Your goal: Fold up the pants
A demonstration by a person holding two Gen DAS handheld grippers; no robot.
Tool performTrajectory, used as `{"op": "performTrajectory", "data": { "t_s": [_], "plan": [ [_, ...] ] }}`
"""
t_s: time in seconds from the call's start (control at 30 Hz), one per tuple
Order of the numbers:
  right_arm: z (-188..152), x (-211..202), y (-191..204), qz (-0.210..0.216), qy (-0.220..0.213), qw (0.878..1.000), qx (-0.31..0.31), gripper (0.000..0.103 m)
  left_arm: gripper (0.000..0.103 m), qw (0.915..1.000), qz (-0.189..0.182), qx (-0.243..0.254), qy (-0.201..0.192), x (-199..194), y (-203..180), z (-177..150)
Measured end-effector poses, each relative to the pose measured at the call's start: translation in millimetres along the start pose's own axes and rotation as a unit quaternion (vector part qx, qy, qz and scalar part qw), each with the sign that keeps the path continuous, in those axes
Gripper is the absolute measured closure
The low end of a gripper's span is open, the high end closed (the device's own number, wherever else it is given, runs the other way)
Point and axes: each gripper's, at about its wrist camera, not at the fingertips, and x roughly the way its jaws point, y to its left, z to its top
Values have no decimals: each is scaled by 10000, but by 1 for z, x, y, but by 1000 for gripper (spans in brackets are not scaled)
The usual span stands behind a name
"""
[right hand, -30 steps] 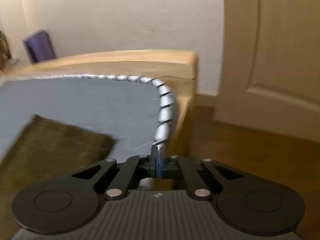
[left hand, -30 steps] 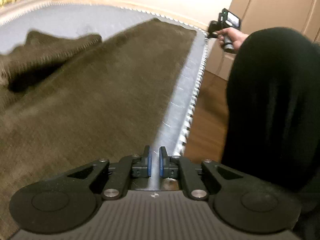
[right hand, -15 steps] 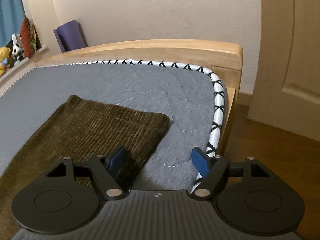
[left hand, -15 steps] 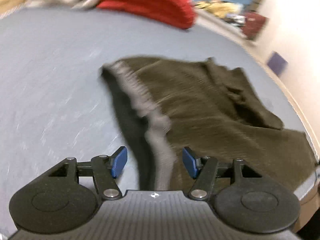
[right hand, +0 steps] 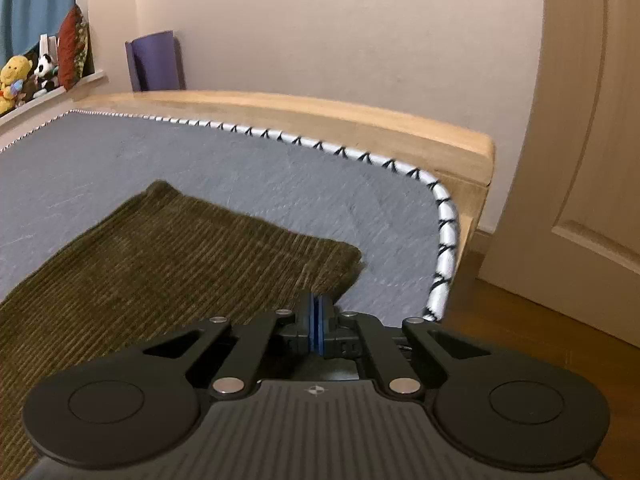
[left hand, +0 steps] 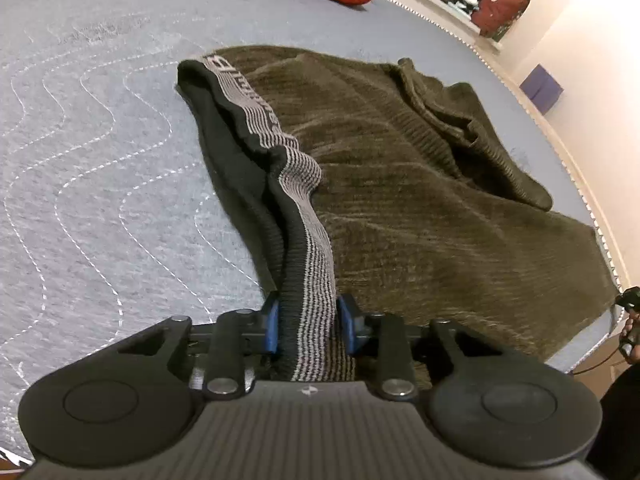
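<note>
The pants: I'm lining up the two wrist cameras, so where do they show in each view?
Left wrist: the pants fill the centre and right, their striped waistband running down into the left gripper.
Right wrist: only a leg end shows, lower left, reaching the right gripper.
Shared landmark: the purple mat against the wall.

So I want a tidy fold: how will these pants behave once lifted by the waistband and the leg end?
The pants look floppy: the fabric already rumples and the waistband buckles. Thick ribbing suggests some weight, so the middle probably sags. The texture should resist slipping.
</note>
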Motion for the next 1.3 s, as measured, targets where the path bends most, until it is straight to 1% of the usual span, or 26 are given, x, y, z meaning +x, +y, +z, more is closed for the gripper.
{"op": "performTrajectory", "data": {
  "t_s": [0.13, 0.23, 0.33, 0.37, 0.43, 0.5, 0.53, 0.57, 0.6, 0.63, 0.67, 0.7, 0.77, 0.8, 0.83, 0.87, 0.9, 0.93, 0.97, 1.0, 1.03, 1.1, 1.17, 1.2, 1.23, 1.3],
  "plan": [
    [3, -15, 0, -67, -99, 9999, -13, 103, 73, 9998, -165, -67, -126, -20, 11, 0],
    [6, -28, 0, -150, -101, 9998, -7, 103, 74, 9993, -303, 129, -179, -35, 15, -2],
    [5, -36, -4, -302, 59, 9995, 1, 103, 85, 9995, -138, 259, -136, -42, 25, -4],
    [5, -38, -6, -375, 118, 9992, 18, 103, 97, 9996, -93, 242, -83, -42, 29, -4],
    [5, -38, -9, -418, 222, 9989, -34, 103, 97, 9997, -58, 237, 9, -38, 32, -4],
    [5, -34, -3, -405, 354, 9980, -333, 102, 96, 9997, 30, 252, -41, -37, 28, -2],
    [6, -36, -3, -534, 261, 9977, -341, 102, 96, 9993, 139, 304, -167, -39, 24, -1],
    [11, -39, -4, -777, 84, 9965, -285, 99, 92, 9979, 277, 416, -412, -44, 18, 1],
    [15, -42, -8, -803, -41, 9967, -118, 97, 88, 9960, 278, 538, -652, -49, 12, 2],
    [18, -43, -11, -645, -37, 9979, 28, 95, 74, 9948, 113, 586, -827, -54, 7, 4],
    [22, -46, -13, -458, -43, 9989, 132, 94, 65, 9936, -91, 590, -963, -58, 2, 5],
    [26, -52, -12, -231, -136, 9995, 180, 91, 64, 9918, -281, 640, -1068, -60, -5, 5],
    [33, -69, -2, 228, -391, 9989, 74, 80, 61, 9872, -518, 974, -1155, -58, -26, 5],
    [37, -80, 7, 538, -552, 9970, -38, 69, 59, 9845, -583, 1210, -1129, -55, -38, 3],
    [41, -93, 18, 816, -731, 9938, -174, 62, 54, 9827, -616, 1403, -1039, -49, -48, 2],
    [44, -107, 30, 1044, -905, 9900, -292, 61, 43, 9822, -594, 1587, -815, -39, -57, -2],
    [48, -119, 40, 1277, -1065, 9853, -380, 61, 39, 9833, -452, 1718, -397, -23, -64, -5],
    [52, -133, 52, 1525, -1199, 9799, -456, 61, 41, 9826, -101, 1850, 117, -2, -70, -9],
    [57, -151, 67, 1803, -1305, 9734, -547, 61, 46, 9769, 370, 2074, 353, 14, -75, -14],
    [60, -167, 82, 2051, -1374, 9670, -633, 61, 46, 9715, 540, 2298, 231, 17, -83, -17],
    [63, -183, 95, 2306, -1416, 9600, -716, 61, 46, 9685, 576, 2424, 9, 13, -91, -14],
    [67, -216, 120, 2853, -1445, 9436, -854, 57, 46, 9707, 432, 2312, -487, 0, -100, -6],
    [66, -251, 142, 3400, -1449, 9239, -988, 44, 46, 9756, 177, 1957, -980, -11, -105, 5],
    [63, -268, 154, 3672, -1436, 9128, -1063, 34, 45, 9763, 124, 1822, -1158, -13, -109, 9],
    [60, -282, 164, 3892, -1402, 9032, -1143, 28, 44, 9762, 102, 1709, -1328, -14, -113, 13],
    [42, -308, 187, 4358, -1258, 8806, -1372, 26, 41, 9722, 123, 1646, -1662, -14, -127, 17]
  ]
}}
